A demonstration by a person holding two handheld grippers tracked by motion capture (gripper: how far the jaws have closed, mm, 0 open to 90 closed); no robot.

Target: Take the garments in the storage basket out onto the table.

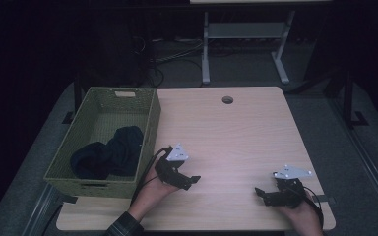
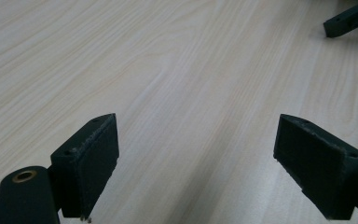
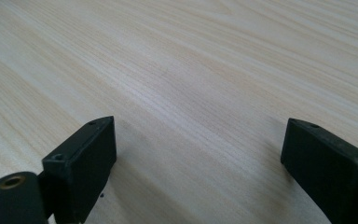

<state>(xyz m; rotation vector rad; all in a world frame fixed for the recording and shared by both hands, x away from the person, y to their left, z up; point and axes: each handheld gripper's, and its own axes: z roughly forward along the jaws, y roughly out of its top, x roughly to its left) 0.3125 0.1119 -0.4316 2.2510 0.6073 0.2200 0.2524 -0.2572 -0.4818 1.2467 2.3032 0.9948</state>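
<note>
Dark cloth heaped in green basket at table's left edge. Just right of basket, left gripper low over bare wood, jaws spread, grasping nothing. Farther right, right gripper likewise released, empty, near front edge. Probably between items: best to keep jaws wide, swing left over basket rim, descend onto cloth's highest fold, then pinch.

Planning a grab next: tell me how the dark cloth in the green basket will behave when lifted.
The dark cloth lies crumpled in soft folds, so it will probably droop and stretch out rather than hold shape. It looks light for its bulk. It fills one end of the green basket, so trailing fabric might drag over the rim.
</note>
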